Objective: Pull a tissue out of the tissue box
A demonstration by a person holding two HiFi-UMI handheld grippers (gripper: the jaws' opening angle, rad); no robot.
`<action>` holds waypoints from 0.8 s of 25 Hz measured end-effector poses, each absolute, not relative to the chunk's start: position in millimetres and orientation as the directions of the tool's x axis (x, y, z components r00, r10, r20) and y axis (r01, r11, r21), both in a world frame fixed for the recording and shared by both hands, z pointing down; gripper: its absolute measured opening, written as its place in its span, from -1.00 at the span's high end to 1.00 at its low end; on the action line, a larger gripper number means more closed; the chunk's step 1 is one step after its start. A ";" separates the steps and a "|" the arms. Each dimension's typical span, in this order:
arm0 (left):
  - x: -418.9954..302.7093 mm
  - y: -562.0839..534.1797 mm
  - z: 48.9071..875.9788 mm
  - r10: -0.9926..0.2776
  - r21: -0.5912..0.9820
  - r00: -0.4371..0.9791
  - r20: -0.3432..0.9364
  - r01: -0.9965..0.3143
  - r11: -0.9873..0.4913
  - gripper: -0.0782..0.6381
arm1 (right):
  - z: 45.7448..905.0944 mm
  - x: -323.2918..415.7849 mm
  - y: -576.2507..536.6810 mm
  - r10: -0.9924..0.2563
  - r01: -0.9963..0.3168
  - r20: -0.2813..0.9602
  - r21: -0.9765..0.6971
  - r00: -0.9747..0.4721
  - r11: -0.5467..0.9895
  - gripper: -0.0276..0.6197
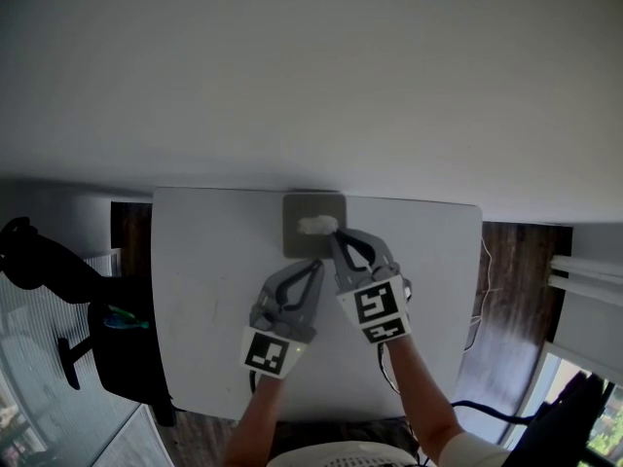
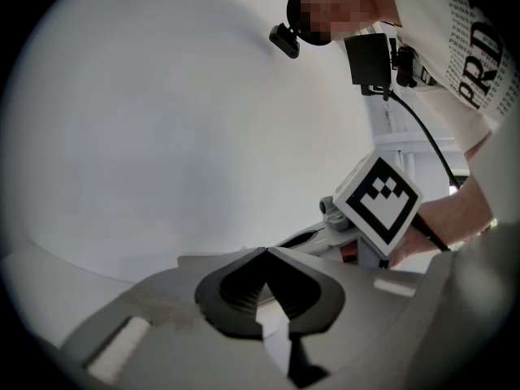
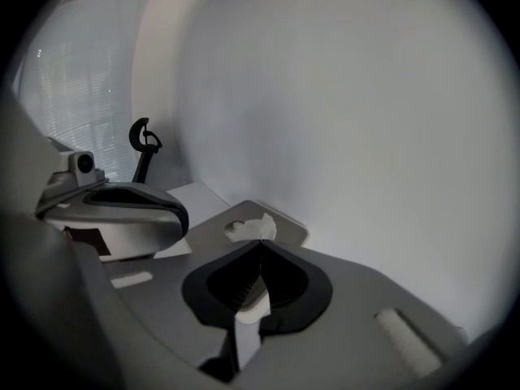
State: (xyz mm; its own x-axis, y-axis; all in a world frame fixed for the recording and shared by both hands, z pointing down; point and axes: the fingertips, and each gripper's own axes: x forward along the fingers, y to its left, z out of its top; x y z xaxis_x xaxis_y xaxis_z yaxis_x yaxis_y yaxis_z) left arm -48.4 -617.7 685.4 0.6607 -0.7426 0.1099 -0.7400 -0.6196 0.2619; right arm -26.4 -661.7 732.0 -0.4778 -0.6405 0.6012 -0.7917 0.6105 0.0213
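Observation:
A flat grey tissue box lies at the far edge of the white table, against the wall. A white tissue pokes up from its opening. My right gripper reaches the tissue's right end, and its jaws are closed on it. In the right gripper view the tissue rises right at the meeting jaw tips of my right gripper, above the box. My left gripper hovers just short of the box, shut and holding nothing. In the left gripper view the left gripper faces the bare wall.
A black office chair stands left of the table. A cable lies on the wood floor at the right. The white wall sits directly behind the box. The right gripper's marker cube shows in the left gripper view.

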 end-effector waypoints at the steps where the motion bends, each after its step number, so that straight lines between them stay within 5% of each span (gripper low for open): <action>1: -48.7 -617.3 683.2 -0.743 0.263 0.660 0.108 -0.740 -0.619 0.81 | 729.8 -26.5 -661.0 -0.640 -0.791 0.600 0.020 -0.480 0.611 0.88; 20: -56.5 -582.4 615.2 -0.735 0.221 0.677 0.040 -0.724 -0.654 0.81 | 664.0 -28.2 -625.3 -0.667 -0.789 0.562 0.040 -0.489 0.613 0.88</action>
State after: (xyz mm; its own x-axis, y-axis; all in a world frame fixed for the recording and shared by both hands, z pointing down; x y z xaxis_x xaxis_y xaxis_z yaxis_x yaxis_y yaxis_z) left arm -56.5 -582.4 615.2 0.6767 -0.7351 0.0404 -0.7236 -0.6540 0.2206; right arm -28.2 -625.3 664.0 -0.4890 -0.6670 0.5621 -0.7894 0.6126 0.0402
